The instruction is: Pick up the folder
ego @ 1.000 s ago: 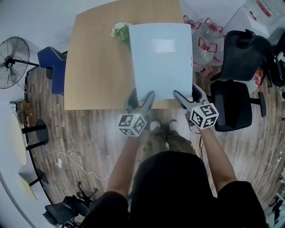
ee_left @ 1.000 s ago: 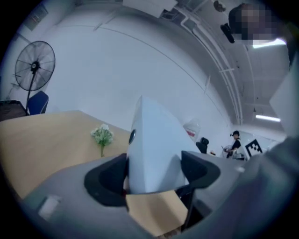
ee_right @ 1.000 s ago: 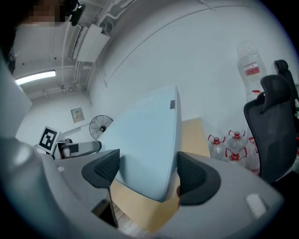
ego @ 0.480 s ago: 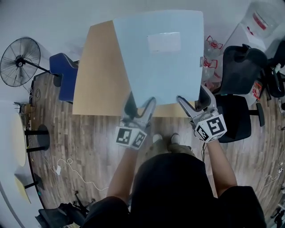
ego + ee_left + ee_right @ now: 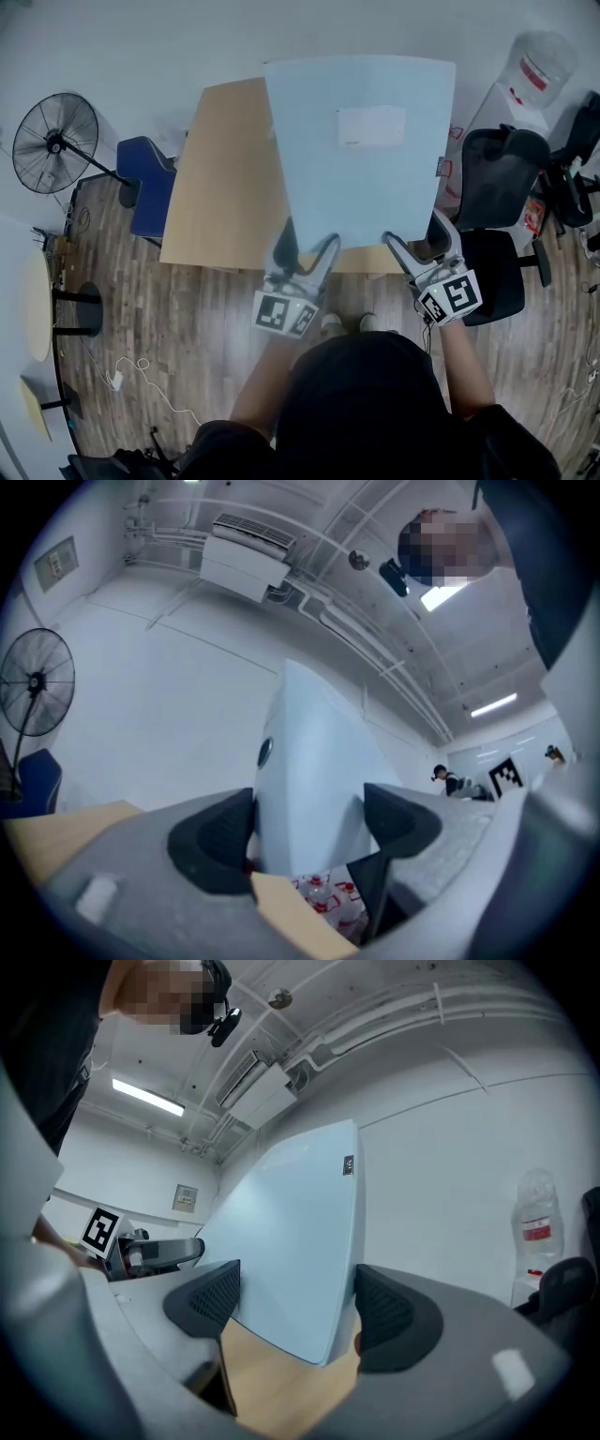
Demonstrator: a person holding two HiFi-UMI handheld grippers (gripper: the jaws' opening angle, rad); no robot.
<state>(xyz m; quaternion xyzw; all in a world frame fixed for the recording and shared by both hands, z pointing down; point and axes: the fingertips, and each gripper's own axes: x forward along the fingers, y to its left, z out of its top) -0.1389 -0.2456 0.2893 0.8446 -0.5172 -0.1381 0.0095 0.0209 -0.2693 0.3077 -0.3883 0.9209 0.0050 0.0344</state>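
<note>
Since a second ago the pale blue flat folder (image 5: 361, 150) has come up off the light wooden counter (image 5: 225, 178) and now stands tilted up toward the head camera, filling more of the head view. The small white flowers seen at its far corner earlier are no longer visible.

Step in hand: the lift. The pick-up looks essentially done, as the folder is in the air above the counter's near-right part, carried only by its near edge, white label (image 5: 371, 127) facing up.

Next move, as I judge it: keep both grips level and steady. The sheet is wide and thin and is held only along one edge, so it could sag or swing if one side leads.

Left hand-held gripper (image 5: 305, 248) — jaws drawn in narrow, clamped on the folder's near edge toward its left corner. The left gripper view shows the sheet standing edge-on between the two dark pads (image 5: 214, 841), the left pad against it and the right pad close on the other face.

Right hand-held gripper (image 5: 417, 239) — same state, jaws narrow and gripping the near edge by the right corner. The right gripper view shows the folder's corner seated between the ribbed pads (image 5: 386, 1321), with the counter visible below it.

Neither gripper touches the counter. A black office chair (image 5: 492, 187) stands just beside the counter's right end.
</note>
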